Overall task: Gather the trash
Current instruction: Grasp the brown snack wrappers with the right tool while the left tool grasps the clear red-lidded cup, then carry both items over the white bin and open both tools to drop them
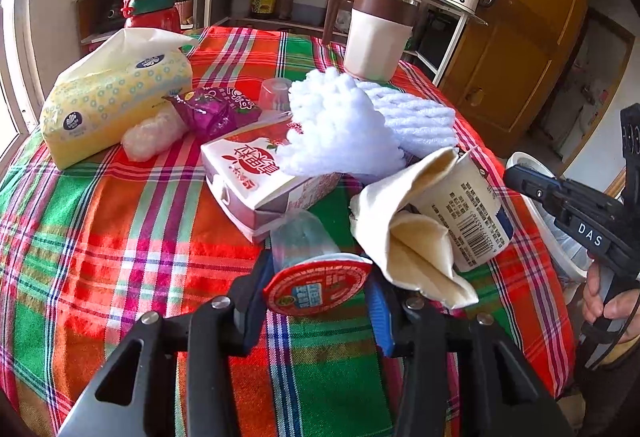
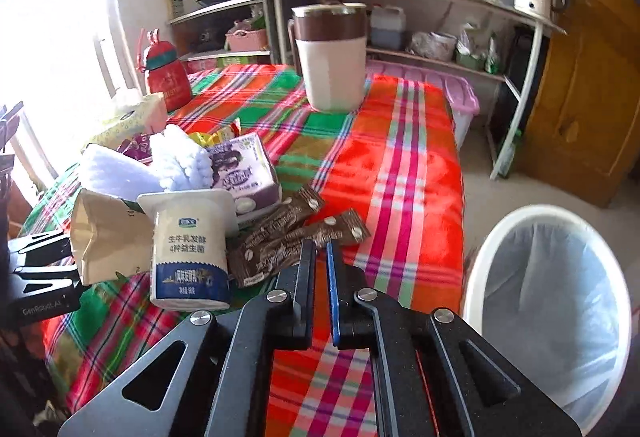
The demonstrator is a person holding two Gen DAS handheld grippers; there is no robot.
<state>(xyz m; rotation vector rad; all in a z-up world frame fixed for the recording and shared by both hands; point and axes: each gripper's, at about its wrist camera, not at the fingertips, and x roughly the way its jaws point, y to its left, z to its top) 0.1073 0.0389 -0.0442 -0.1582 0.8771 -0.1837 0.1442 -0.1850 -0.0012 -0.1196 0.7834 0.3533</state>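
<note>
1. Small clear plastic cup with a peeled red foil lid: clamped in my left tongs, held low over the plaid desk at its near edge. The cup looks thin and may crush if squeezed harder.
2. Right tongs: nearly together, only a thin slit between the fingers, nothing in them. They hover just above the brown coffee sachets by the desk's right edge.
3. Remaining trash sits heaped mid-desk: a white yogurt cup on its side, a crumpled paper bag touching it, a red-and-white carton, white foam netting, and a purple wrapper.
4. Probably not trash: the yellow tissue pack, white jug with brown lid, red bottle.
5. White bin with a clear liner stands on the floor just off the desk's right side, open.
6. Step in hand, as I judge it: one piece picked, not yet binned. The next move calls for carrying the cup rightward across the desk, clear of the heap and my right tongs, then releasing over the liner. The right tongs would need to part before taking a sachet.
</note>
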